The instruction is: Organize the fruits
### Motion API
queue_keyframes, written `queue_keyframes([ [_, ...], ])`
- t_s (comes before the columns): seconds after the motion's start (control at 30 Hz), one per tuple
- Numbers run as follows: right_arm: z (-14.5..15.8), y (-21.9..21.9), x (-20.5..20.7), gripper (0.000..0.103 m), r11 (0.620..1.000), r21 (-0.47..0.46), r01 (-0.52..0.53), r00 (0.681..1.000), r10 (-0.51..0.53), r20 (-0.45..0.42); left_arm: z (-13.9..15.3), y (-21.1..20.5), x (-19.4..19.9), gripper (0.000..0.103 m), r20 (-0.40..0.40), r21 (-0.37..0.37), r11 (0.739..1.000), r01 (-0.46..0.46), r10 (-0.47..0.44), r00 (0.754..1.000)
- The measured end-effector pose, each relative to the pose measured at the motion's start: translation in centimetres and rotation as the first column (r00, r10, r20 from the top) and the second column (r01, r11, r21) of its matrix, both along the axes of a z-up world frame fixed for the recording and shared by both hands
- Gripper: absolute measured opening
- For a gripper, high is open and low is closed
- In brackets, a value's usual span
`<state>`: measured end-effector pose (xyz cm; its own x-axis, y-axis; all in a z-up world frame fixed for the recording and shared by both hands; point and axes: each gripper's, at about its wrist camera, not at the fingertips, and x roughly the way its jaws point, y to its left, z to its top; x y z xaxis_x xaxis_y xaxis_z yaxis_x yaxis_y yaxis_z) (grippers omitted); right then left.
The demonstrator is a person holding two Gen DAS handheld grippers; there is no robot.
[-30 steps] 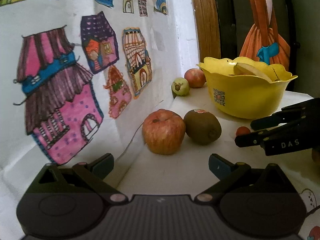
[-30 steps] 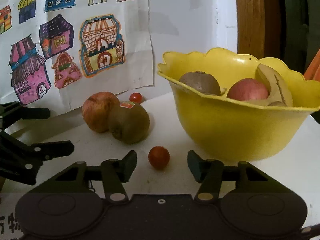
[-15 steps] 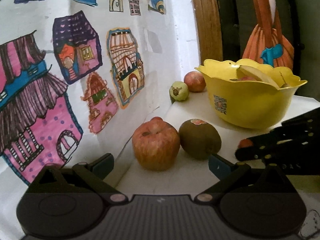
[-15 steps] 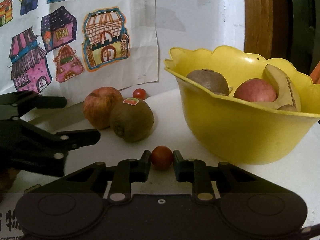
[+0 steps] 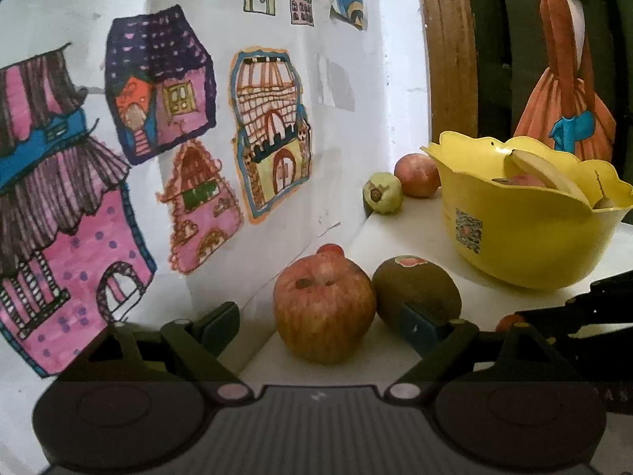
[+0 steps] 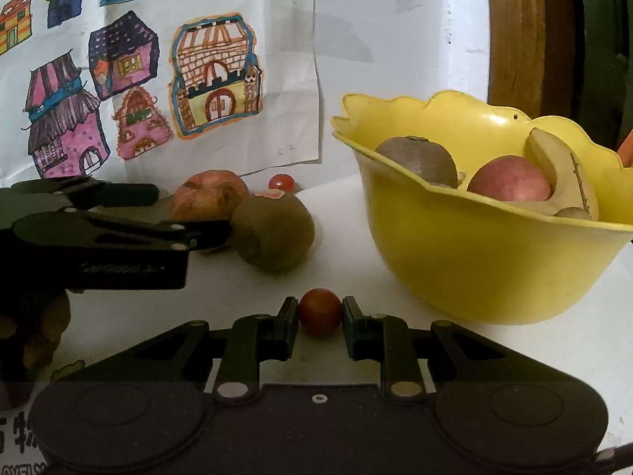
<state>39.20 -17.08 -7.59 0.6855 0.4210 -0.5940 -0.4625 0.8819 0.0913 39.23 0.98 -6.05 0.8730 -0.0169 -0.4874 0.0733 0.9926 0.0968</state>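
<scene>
On my feeds I see a white wall (image 6: 395, 39) hung with a paper sheet of coloured house drawings (image 6: 166, 79), a brown wooden frame (image 5: 447, 59) beside it, and a painted figure in an orange dress (image 5: 565, 91) behind.

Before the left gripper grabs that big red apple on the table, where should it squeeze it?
Squeeze the apple across its round middle, coming straight in from the front with the open left gripper. Its dimpled end tilts toward the camera, so the sides look fullest. The kiwi sits tight against the right side, so that finger probably must slip between them.
</scene>
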Motion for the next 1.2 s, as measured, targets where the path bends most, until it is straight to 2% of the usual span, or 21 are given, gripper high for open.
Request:
queue_keyframes([
  [0.07,0.0,0.0,0.0,0.026,1.000,-0.001,-0.001,1.000,0.001,0.000,0.0,-0.1,0.3,0.090,-0.001,-0.004,1.000,-0.001,0.001,1.000],
  [0.13,0.1,0.0,-0.1,0.025,1.000,-0.005,-0.006,1.000,0.006,0.002,-0.1,-0.2,0.5,0.084,-0.006,-0.011,1.000,0.003,-0.003,1.000],
  [0.2,0.1,-0.2,-0.2,0.026,1.000,-0.008,-0.010,1.000,0.010,0.005,-0.2,-0.3,1.0,0.069,-0.026,-0.013,1.000,0.006,-0.006,1.000],
  [0.27,0.1,-0.3,-0.3,0.026,1.000,-0.010,-0.011,1.000,0.011,0.006,-0.4,-0.3,1.5,0.066,-0.056,-0.017,1.000,-0.004,0.003,0.998],
  [0.6,0.2,-0.9,-0.9,0.026,1.000,-0.005,-0.015,1.000,0.015,0.004,-0.4,0.6,0.2,0.065,-0.063,-0.110,0.994,-0.010,0.003,0.998],
  [0.8,0.6,-1.2,-2.0,0.026,1.000,-0.008,-0.023,1.000,0.023,0.015,-0.2,0.3,-1.5,0.065,-0.068,-0.115,0.993,0.036,-0.044,0.997],
  [1.07,2.2,-2.2,-3.8,0.026,1.000,-0.008,-0.018,0.999,0.018,0.051,0.7,-0.5,-3.3,0.065,-0.097,-0.162,0.985,0.068,-0.084,0.992],
  [1.2,3.1,-2.8,-4.6,0.025,1.000,-0.006,-0.007,0.997,0.007,0.070,1.5,-1.1,-4.1,0.064,-0.082,-0.170,0.982,0.084,-0.099,0.992],
])
